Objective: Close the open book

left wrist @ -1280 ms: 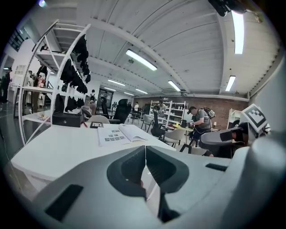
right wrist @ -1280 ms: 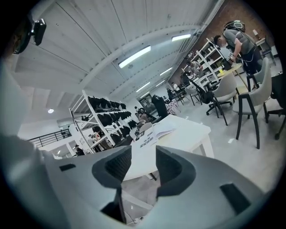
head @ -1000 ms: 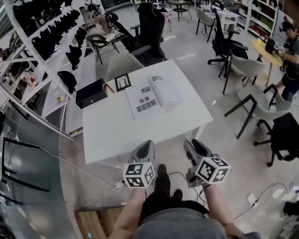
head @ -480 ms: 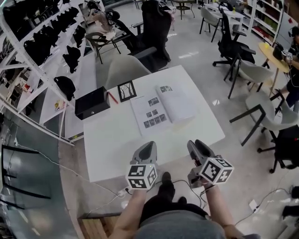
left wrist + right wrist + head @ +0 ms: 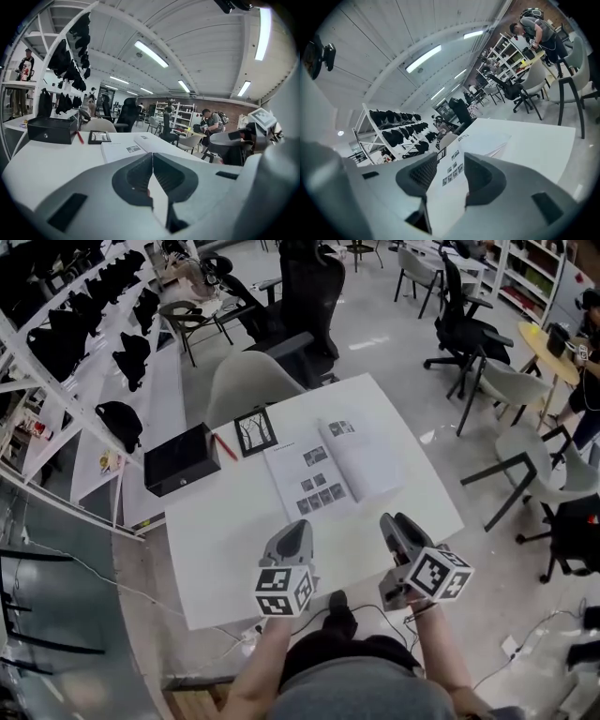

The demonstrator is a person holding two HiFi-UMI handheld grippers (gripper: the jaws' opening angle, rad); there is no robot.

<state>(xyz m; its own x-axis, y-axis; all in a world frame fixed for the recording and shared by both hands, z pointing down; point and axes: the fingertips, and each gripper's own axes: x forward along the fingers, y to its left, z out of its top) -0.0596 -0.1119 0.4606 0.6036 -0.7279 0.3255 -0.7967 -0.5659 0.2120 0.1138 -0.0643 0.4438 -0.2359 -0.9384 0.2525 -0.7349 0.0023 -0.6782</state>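
Here, left tongs [image 5: 292, 532]: held out in the lower middle of the head view, over the near part of the desk [image 5: 225, 559] and pointing toward the book. The jaws are pressed together at the tips with nothing between them.
Right tongs [image 5: 396, 521]: just right of the left pair and about level with it in the frame. The jaws stand apart, only desk and page show through the gap, and they grip nothing.
Forearms: both reach up from the bottom edge of the frame, roughly side by side.
Open book [image 5: 335, 468]: lies flat mid-desk, above both tongs in the frame and apart from them. The left page carries small pictures and the right page is mostly plain.
Room to move: bare white desk lies between the tongs and the book's near edge. The desk's right corner sits near the right tongs.
Desk, left side: a black box [image 5: 181, 460] at the left edge, a red pen [image 5: 224, 446] just beside it, and a framed picture [image 5: 254, 431] near the book's upper left corner.
Room: a grey chair [image 5: 248, 381] at the desk's far side, a black office chair [image 5: 305, 296] beyond it, a white rack [image 5: 66, 343] of dark items at upper left, and a pale floor [image 5: 394, 334].
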